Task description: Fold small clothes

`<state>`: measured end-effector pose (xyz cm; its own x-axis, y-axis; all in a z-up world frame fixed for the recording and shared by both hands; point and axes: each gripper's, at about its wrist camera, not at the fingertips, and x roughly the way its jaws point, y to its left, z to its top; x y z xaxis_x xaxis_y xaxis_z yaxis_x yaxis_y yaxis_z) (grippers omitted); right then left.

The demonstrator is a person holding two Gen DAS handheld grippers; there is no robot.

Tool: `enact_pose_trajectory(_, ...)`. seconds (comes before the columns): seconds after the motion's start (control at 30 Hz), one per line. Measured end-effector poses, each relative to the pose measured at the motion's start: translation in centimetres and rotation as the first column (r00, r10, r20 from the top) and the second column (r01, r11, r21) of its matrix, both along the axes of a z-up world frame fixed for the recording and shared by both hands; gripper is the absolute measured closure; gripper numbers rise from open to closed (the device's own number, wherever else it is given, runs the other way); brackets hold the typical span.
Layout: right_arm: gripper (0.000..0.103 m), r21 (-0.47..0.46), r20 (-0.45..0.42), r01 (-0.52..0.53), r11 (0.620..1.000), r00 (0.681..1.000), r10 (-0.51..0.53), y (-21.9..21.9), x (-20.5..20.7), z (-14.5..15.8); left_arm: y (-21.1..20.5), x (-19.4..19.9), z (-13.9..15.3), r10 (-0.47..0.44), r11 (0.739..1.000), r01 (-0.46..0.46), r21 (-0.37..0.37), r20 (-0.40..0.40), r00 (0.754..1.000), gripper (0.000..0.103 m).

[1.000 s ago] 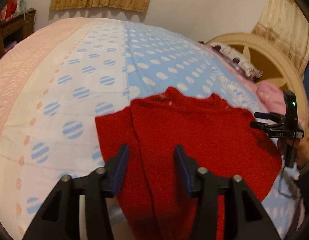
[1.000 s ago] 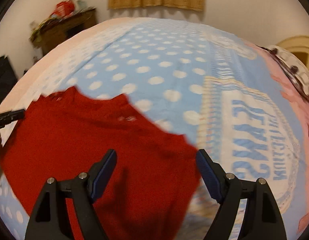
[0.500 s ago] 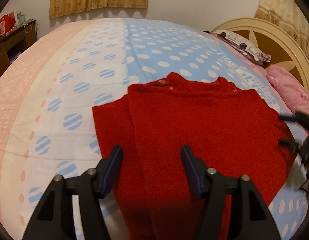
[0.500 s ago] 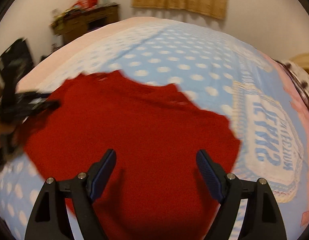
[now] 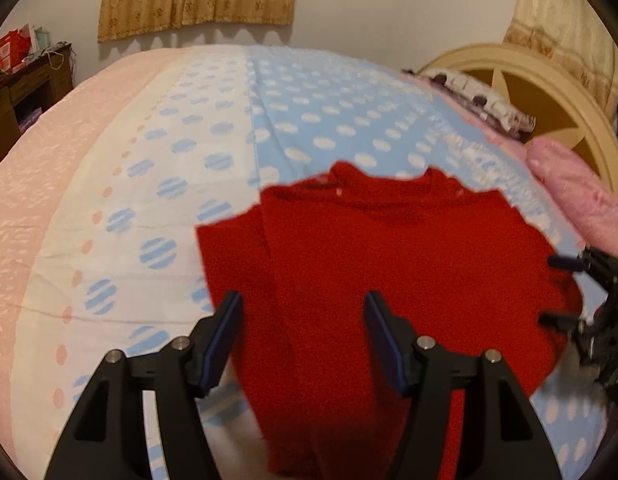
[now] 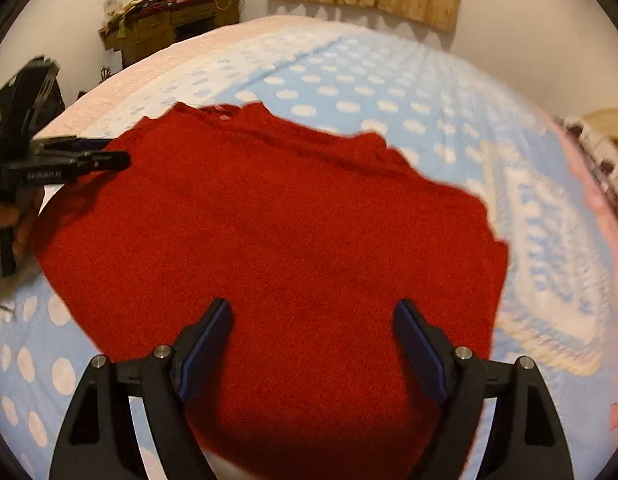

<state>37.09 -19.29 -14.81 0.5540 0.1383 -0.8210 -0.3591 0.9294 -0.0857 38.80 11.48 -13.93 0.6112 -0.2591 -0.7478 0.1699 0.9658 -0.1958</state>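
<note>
right gripper (image 6: 313,320) slides across onto the red sweater (image 6: 269,240), jaws wide, empty; left gripper (image 5: 303,312) hovers released, gripping nothing.

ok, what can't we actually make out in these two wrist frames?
- Red garment: near hem hidden, cut off by the bottom edge and the left gripper in the left wrist view; same under the right gripper.
- Right gripper in the left view: blurred, cropped by the frame edge.
- Clutter on the wooden desk: too small to identify.
</note>
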Motion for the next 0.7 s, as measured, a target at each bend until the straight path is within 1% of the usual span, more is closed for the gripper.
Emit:
enact_pose_trajectory(0.1,0.020,0.007,0.037,-0.066,0.998,0.997,0.066,2.7,-1.8,1.4,2.1,0.2,0.6,0.030,0.999,-0.030,-0.017,-0.002,1.000,0.038)
enact_pose_trajectory(0.13,0.020,0.001,0.060,-0.096,0.995,0.994,0.096,4.2,-2.6,1.8,2.9,0.4,0.6,0.047,0.999,-0.047,-0.025,-0.007,0.999,0.038)
enact_pose_trajectory(0.17,0.020,-0.012,0.074,-0.116,0.993,0.990,0.117,5.2,-3.1,2.0,3.5,0.5,0.5,0.062,0.997,-0.063,-0.035,-0.014,0.998,0.038)
enact_pose_trajectory(0.23,0.020,-0.055,0.099,-0.187,0.981,0.976,0.192,8.4,-4.2,2.1,5.0,0.8,0.0,0.083,0.993,-0.086,-0.080,-0.045,0.996,0.038)
enact_pose_trajectory(0.3,0.020,-0.083,0.110,-0.248,0.965,0.960,0.256,11.0,-5.1,1.8,5.4,0.9,-0.4,0.089,0.991,-0.095,-0.098,-0.064,0.994,0.038)
enact_pose_trajectory(0.43,0.020,-0.161,0.125,-0.344,0.925,0.923,0.365,16.2,-6.9,0.6,4.7,1.1,-1.4,0.043,0.988,-0.058,-0.141,-0.101,0.994,0.038)
enact_pose_trajectory(0.53,0.020,-0.237,0.150,-0.378,0.895,0.896,0.418,19.0,-8.0,-0.4,3.8,1.6,-2.1,0.004,0.987,-0.024,-0.159,-0.123,0.992,0.038)
enact_pose_trajectory(0.6,0.020,-0.262,0.154,-0.387,0.884,0.887,0.435,20.2,-8.1,-0.8,3.5,2.2,-2.5,-0.005,0.987,-0.017,-0.159,-0.134,0.991,0.025)
enact_pose_trajectory(0.67,0.020,-0.308,0.149,-0.379,0.873,0.887,0.438,21.4,-7.7,-1.8,3.6,3.1,-2.9,0.001,0.983,-0.027,-0.182,-0.142,0.990,0.020)
enact_pose_trajectory(0.7,0.020,-0.321,0.154,-0.382,0.867,0.882,0.445,21.9,-7.6,-2.1,3.7,3.4,-3.0,-0.001,0.979,-0.028,-0.203,-0.143,0.990,0.020)
